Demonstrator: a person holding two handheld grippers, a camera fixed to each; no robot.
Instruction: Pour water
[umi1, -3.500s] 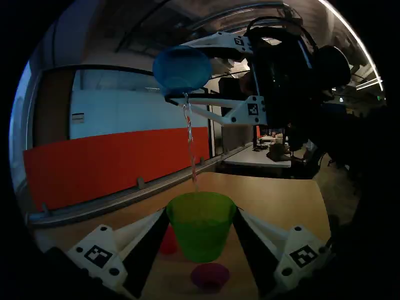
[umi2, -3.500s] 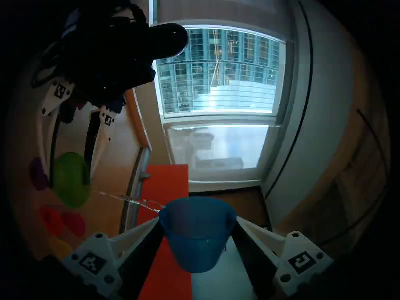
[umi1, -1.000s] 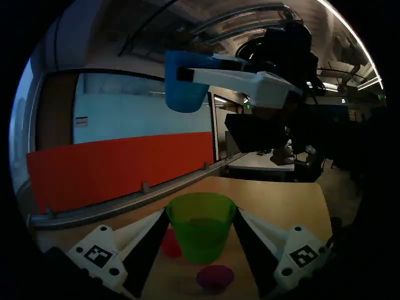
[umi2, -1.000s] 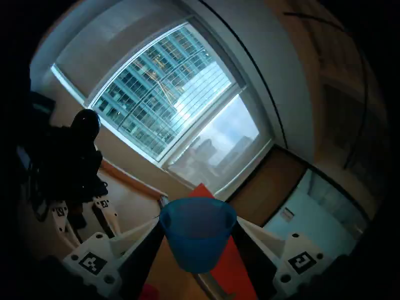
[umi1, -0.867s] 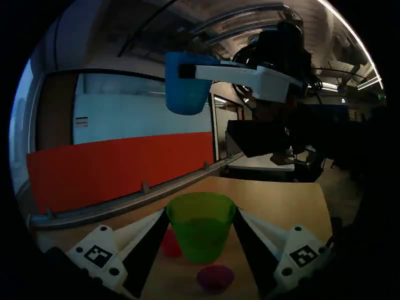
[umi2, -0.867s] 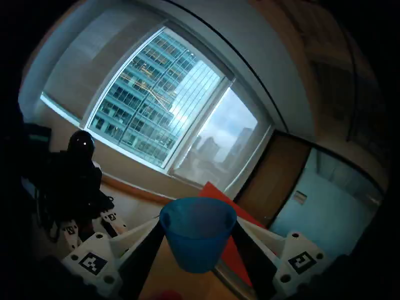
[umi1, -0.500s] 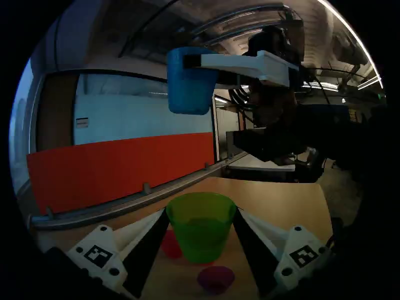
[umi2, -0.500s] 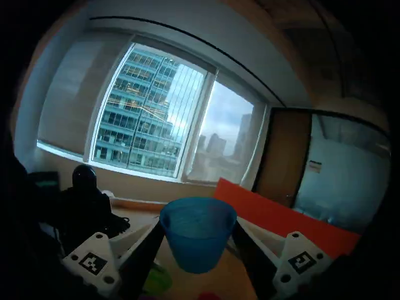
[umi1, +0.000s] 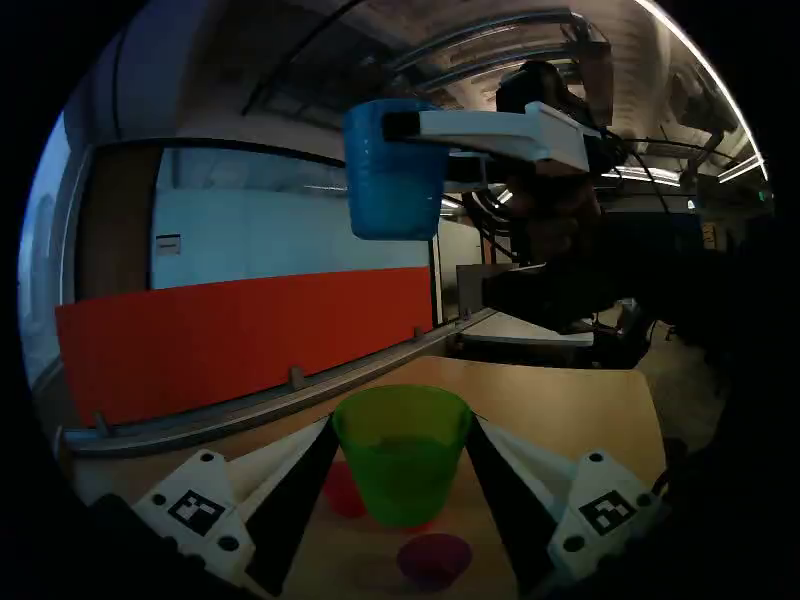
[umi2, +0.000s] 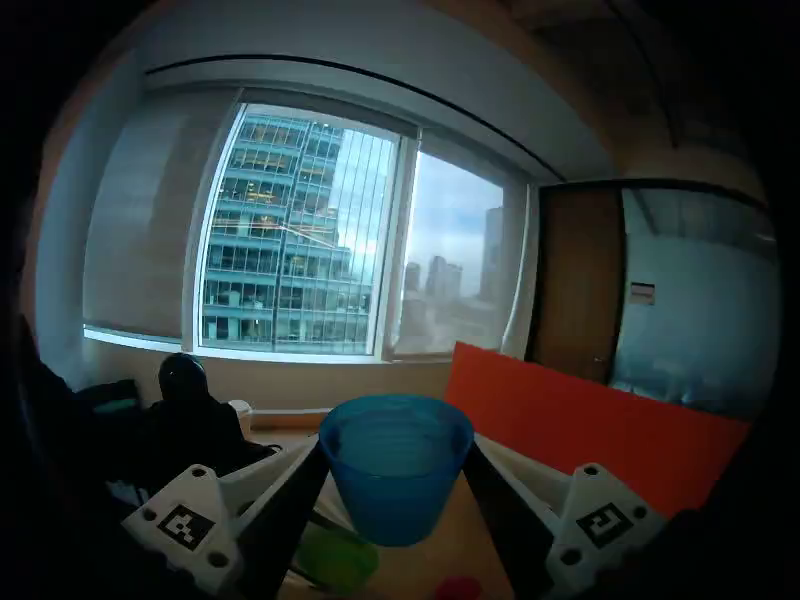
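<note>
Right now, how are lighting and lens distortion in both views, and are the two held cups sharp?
Left gripper view: dim, its right side nearly black; the translucent green plastic cup is sharp; ceiling lines bow with the fisheye. Right gripper view: the bright window backlights the room, leaving the lower left dark; the translucent blue plastic cup is sharp.

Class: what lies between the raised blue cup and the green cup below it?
Left gripper view: only open air separates the blue cup from the green cup; no stream.

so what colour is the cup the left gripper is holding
Green, translucent: the cup shows best in the left gripper view.
</note>
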